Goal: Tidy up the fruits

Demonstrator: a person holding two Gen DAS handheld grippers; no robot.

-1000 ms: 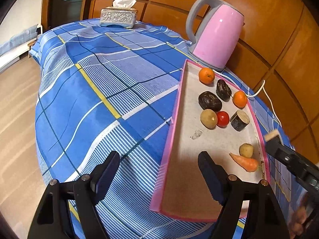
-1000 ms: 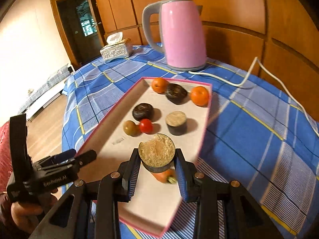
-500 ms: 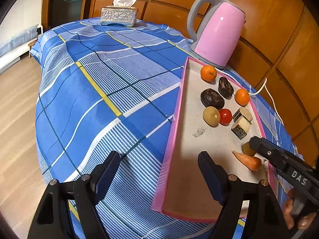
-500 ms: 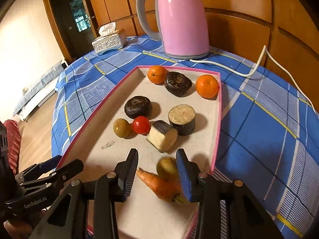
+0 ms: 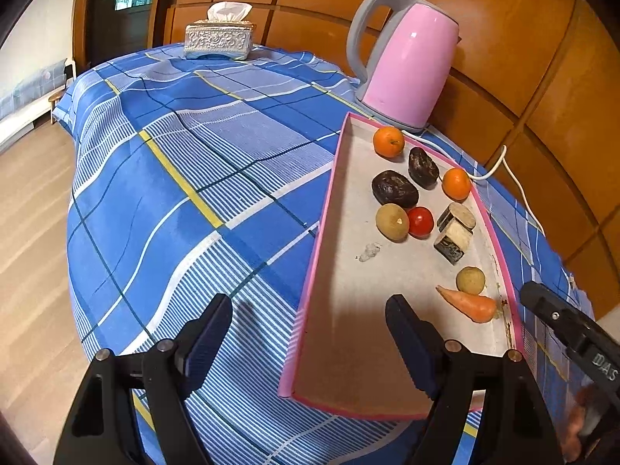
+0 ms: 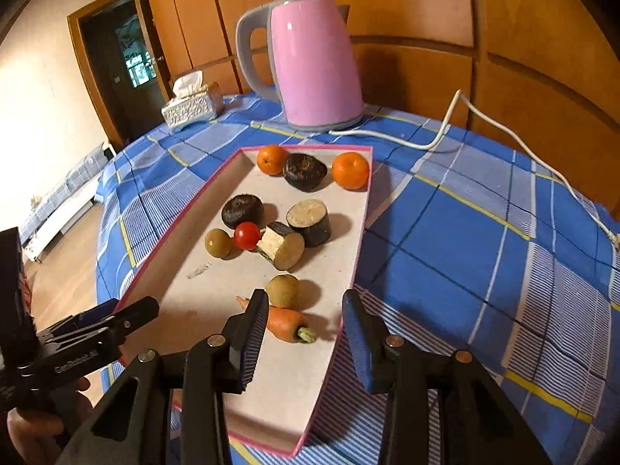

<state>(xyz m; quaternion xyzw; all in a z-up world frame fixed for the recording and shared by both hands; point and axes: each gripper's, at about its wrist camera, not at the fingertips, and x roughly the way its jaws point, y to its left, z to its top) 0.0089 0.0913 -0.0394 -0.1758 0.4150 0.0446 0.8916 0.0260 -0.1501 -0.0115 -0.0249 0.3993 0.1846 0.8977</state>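
- Right gripper (image 6: 306,335) jaws apart, holding nothing; its left finger (image 6: 252,333) covers part of the carrot (image 6: 288,323)
- Left gripper (image 5: 310,339) wide open, empty, straddling the tray (image 5: 310,298) edge, lower centre
- Fruits on the tray; kettle (image 6: 314,66) stands behind, upper centre

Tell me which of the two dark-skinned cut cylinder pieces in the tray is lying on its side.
The cylinder piece next to the cherry tomato is the tipped one, its pale cut face turned sideways. The other cylinder piece stands upright behind it, cut face up.
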